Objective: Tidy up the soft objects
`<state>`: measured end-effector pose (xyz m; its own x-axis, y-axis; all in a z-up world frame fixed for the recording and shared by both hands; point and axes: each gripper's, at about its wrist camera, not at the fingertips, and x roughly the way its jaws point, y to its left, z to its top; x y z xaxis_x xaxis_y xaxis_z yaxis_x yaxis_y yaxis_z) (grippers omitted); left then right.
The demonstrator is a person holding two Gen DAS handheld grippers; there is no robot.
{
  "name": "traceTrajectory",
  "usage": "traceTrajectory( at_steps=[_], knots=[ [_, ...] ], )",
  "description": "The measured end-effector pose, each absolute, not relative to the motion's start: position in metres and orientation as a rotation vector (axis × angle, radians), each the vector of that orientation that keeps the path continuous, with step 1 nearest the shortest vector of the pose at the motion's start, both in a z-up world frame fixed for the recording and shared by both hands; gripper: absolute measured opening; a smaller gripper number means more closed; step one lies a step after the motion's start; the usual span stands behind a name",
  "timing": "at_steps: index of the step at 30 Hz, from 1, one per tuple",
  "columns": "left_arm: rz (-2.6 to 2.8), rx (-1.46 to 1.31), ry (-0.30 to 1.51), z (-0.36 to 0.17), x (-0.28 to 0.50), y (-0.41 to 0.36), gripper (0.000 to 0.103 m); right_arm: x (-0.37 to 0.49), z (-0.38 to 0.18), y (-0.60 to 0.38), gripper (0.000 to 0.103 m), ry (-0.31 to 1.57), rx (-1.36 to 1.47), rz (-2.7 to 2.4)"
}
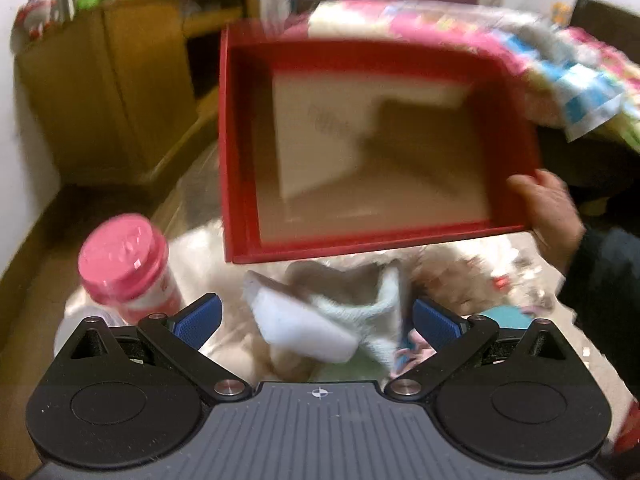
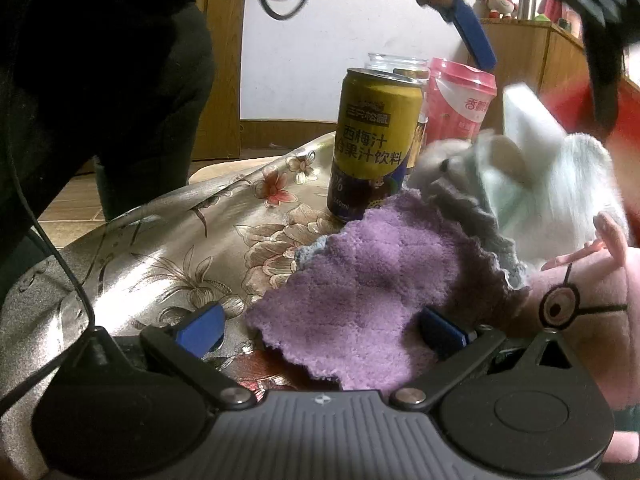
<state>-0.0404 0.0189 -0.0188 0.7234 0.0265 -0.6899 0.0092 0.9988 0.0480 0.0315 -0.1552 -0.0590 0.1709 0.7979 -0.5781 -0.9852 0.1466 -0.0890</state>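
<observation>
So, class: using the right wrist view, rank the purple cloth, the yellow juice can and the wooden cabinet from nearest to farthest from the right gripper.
1. Purple cloth: lying between the right gripper's open jaws.
2. Yellow juice can: upright just beyond the cloth, centre.
3. Wooden cabinet: against the far wall, upper right.

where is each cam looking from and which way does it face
Left wrist: rides the left gripper, raised, looking forward and down at a red tray held at its far corner by a bare hand, over a pile with a white sponge; fingers spread.
Right wrist: rides the right gripper, low on the floral tablecloth, looking level at a purple cloth and yellow can; fingers spread.
Shared: the sponge and pink-lidded cup.
</observation>
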Motion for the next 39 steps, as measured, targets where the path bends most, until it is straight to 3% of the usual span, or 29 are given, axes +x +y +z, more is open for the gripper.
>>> traceTrajectory(
  at_steps=[4, 9, 24, 39],
  knots=[
    [-0.052, 0.133, 0.606, -0.006, -0.076, 0.009, 0.097, 0.031, -0.059, -0.155, 0.079, 0.446, -0.509, 1.345],
    [-0.102, 0.167, 0.589, -0.002, -0.088, -0.004, 0.097, 0.031, -0.058, -0.156, 0.079, 0.446, -0.509, 1.345],
    [0.008, 0.058, 0.853, -0.035, -0.040, 0.022, 0.097, 0.031, -0.057, -0.156, 0.079, 0.448, -0.508, 1.345],
    [-0.010, 0.056, 0.877, -0.042, -0.034, 0.020, 0.097, 0.030, -0.057, -0.156, 0.079, 0.447, -0.509, 1.345]
  ],
)
